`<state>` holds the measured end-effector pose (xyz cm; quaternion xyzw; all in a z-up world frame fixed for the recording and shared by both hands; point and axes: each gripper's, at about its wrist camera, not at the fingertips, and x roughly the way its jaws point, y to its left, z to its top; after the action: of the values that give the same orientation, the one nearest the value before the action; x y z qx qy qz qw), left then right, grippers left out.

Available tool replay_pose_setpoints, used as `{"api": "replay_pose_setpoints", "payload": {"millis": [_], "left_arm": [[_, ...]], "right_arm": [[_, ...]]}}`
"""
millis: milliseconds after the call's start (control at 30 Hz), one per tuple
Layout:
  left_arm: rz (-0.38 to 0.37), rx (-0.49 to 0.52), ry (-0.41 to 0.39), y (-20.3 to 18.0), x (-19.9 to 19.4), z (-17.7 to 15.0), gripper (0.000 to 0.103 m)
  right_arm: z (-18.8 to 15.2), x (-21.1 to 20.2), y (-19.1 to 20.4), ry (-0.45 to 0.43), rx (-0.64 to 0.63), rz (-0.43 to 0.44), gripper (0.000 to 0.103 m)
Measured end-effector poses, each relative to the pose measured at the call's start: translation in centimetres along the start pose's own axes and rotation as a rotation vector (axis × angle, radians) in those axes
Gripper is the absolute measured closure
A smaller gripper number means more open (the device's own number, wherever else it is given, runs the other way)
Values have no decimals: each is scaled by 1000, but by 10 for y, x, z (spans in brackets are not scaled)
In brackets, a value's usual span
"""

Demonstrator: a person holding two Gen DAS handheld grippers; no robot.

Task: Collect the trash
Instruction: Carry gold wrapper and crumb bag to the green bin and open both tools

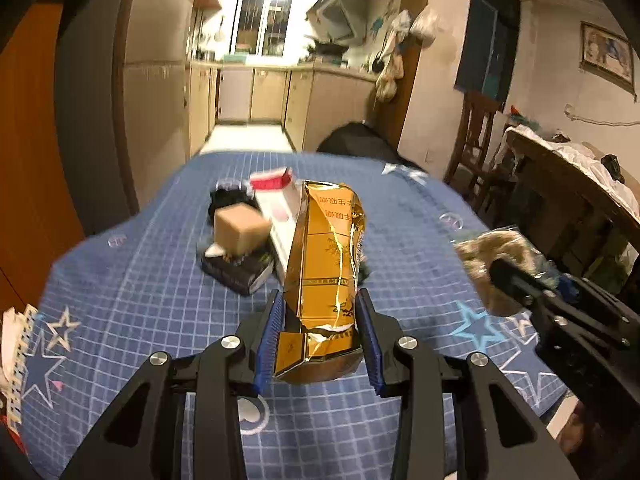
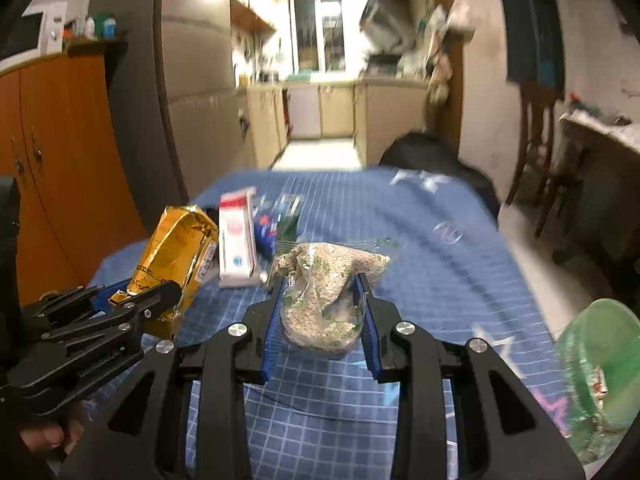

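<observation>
We are in a dim room that opens onto a lit galley kitchen (image 1: 256, 80), with an orange cabinet (image 2: 60, 168) along one side and a dark wooden chair (image 1: 476, 140) by the far wall. Below us spreads the surface (image 1: 132, 300), covered in a blue grid-patterned cloth with stars. A green plastic container (image 2: 596, 380) shows blurred at the near right edge in the right wrist view. Our left tongs (image 1: 323, 340) pinch a torn gold carton (image 1: 324, 264) near its lower end, and the carton rises lifted clear of the cloth. Our right tongs (image 2: 322, 320) are closed on a clear bag of pale grains (image 2: 324, 292), blue pads pressed against its sides, and the bag is held above the cloth. Further back on the cloth lies a small heap of rubbish: a red-and-white carton (image 2: 237, 236), a dark flat box (image 1: 236, 272), and a small tan cube-shaped box (image 1: 240, 228) resting on top of the dark one.
</observation>
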<state>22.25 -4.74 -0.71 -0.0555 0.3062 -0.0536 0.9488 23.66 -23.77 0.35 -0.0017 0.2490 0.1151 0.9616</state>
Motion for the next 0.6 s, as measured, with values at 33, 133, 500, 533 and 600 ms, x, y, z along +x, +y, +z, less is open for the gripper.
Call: {"api": "replay_pose_setpoints", "payload": {"millis": [33,133,500,533,600], "left_arm": [[10,13,-22,-6,-9,0,65],[7,34,-46,-18,-24,2,65],[-14,62,-80,-50,-55,14,65],[-18,68,-83,-55,-56,14,65],[-34,80,-86,-69,-57,17,65]], "right_arm": [[0,-8,-1,-21,-2,-9,71],[-1,-29,-7,-66,-7,-27,71],[-2,-66,-40,-106,31,-55,71],[-1,-69,-45,-106,36,-62,71],[0,-75,-51,-108,38,-78,71]]}}
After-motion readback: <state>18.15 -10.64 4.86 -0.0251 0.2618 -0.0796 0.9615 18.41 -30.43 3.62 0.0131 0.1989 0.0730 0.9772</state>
